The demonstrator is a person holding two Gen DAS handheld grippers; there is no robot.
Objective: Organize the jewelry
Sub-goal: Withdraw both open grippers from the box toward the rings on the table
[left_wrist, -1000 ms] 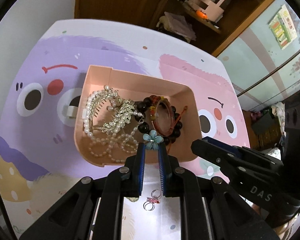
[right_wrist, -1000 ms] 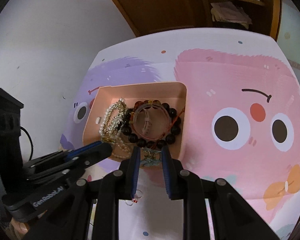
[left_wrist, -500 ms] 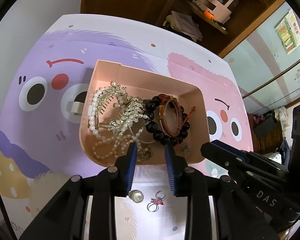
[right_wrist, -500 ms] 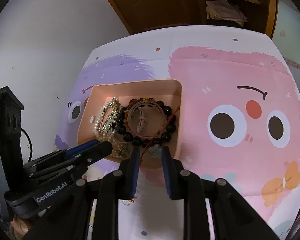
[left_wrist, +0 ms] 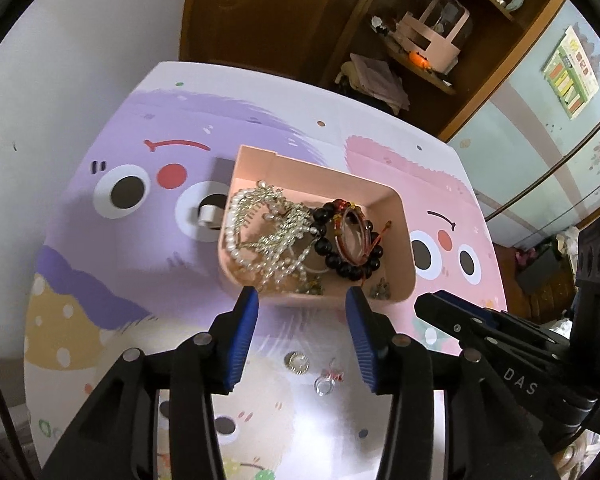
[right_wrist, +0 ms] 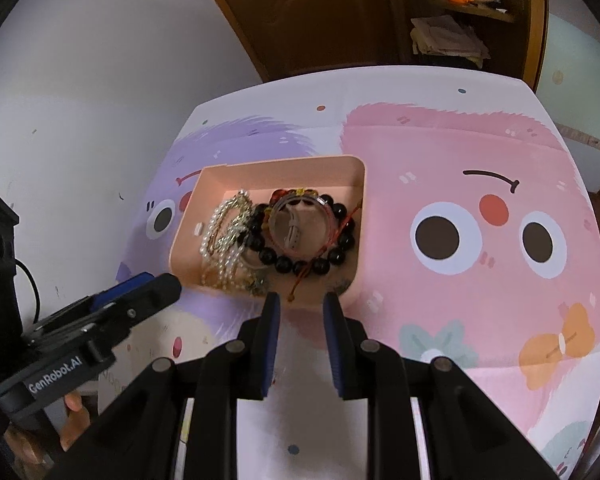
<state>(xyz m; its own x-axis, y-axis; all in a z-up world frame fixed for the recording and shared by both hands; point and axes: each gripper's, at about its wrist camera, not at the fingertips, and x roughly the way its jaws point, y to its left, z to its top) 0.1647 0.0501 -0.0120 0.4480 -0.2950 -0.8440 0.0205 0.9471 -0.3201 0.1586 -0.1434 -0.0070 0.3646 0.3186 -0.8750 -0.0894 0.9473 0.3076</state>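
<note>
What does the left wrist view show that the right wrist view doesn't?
Only the left wrist view: a round pearl piece and small rings loose on the table before the pink tray. Only the right wrist view: a pale strap inside the bangle. Both: tray, pearl strands, dark bead bracelet, and empty left tongs that have just been opening.

There is one pink tray (left_wrist: 404, 216) on the table (left_wrist: 100, 280). Inside it I count one bracelet of dark beads (left_wrist: 340, 264), one thin red bracelet (left_wrist: 350, 240) lying on top of it, and one pile of pearl strings (left_wrist: 268, 236), too tangled to count them separately. On the table in front of the tray there are three small pieces: one round pearl stud (left_wrist: 297, 361), one clear ring (left_wrist: 323, 387) and one small red piece (left_wrist: 334, 372). There are two hand-held grippers, the left hand-held gripper (left_wrist: 302, 340) and the right hand-held gripper (right_wrist: 300, 344).
</note>
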